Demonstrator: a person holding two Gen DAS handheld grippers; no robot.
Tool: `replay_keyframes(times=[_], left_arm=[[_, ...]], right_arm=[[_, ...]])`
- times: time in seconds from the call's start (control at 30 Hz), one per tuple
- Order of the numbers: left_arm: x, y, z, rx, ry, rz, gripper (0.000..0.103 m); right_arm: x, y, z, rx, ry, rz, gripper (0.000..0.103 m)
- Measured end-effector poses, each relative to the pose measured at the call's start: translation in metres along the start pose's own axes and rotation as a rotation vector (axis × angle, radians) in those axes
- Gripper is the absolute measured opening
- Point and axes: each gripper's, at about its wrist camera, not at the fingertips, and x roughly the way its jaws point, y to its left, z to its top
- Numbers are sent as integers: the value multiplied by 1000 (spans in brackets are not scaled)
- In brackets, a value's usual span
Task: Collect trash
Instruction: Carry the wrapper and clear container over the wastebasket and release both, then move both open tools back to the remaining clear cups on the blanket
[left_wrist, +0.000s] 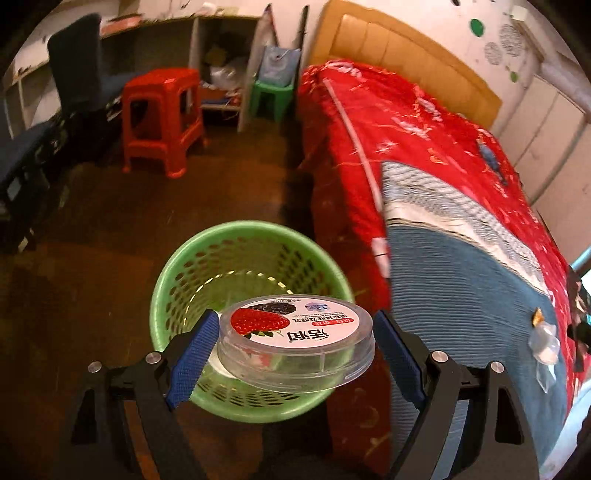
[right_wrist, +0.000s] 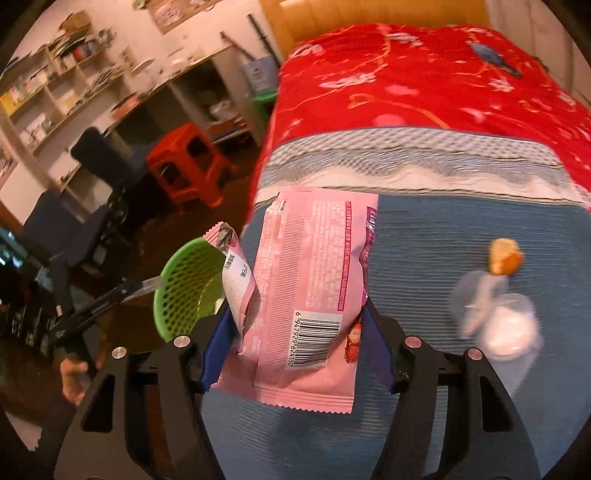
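My left gripper (left_wrist: 295, 347) is shut on a clear round plastic cup lid with a strawberry label (left_wrist: 295, 341) and holds it just above the green perforated trash basket (left_wrist: 207, 258) on the floor. My right gripper (right_wrist: 295, 332) is shut on a pink snack wrapper (right_wrist: 306, 280) and holds it over the blue blanket (right_wrist: 424, 258) at the bed's edge. The basket also shows in the right wrist view (right_wrist: 184, 288), to the left and below. A yellow-orange scrap (right_wrist: 504, 256) and a clear plastic wrapper (right_wrist: 498, 317) lie on the blanket to the right.
The bed with a red quilt (left_wrist: 406, 122) stands right of the basket. A red stool (left_wrist: 162, 118), a green stool (left_wrist: 271, 98), dark chairs (left_wrist: 77, 66) and shelves (right_wrist: 55, 74) stand further off on the brown floor (left_wrist: 110, 221). The left gripper's arm (right_wrist: 103, 306) reaches toward the basket.
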Motion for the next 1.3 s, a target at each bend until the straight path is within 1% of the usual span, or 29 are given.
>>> replay_keyframes(times=[0.1, 0.13, 0.17, 0.33, 0.53, 0.9, 0.93, 1.03, 1.1, 1.23, 1.3], left_arm=[[11, 13, 1, -26, 21, -2, 83], [14, 18, 1, -34, 27, -6, 84], [15, 20, 1, -39, 27, -12, 86], [13, 31, -1, -67, 16, -31, 87], [3, 41, -8, -97, -2, -34, 87], [-19, 67, -26, -144, -40, -5, 87], [-20, 69, -27, -151, -42, -5, 87], [-23, 76, -29, -176, -47, -8, 87], [-25, 78, -30, -189, -51, -9, 87], [-26, 76, -29, -196, -48, -11, 87], [-27, 74, -29, -193, -52, -18, 87]], right_arm=[[15, 22, -1, -21, 24, 26, 64], [19, 27, -1, -27, 29, 33, 64], [25, 34, 1, -33, 36, 45, 64], [44, 61, 4, -65, 58, 89, 65], [73, 100, 4, -124, 98, 147, 66], [141, 146, 1, -172, 192, 176, 68], [147, 150, 0, -170, 198, 176, 71], [159, 159, 0, -166, 211, 196, 74], [165, 165, -1, -156, 210, 213, 83], [162, 169, -3, -151, 201, 241, 85], [153, 166, -5, -159, 193, 245, 85]])
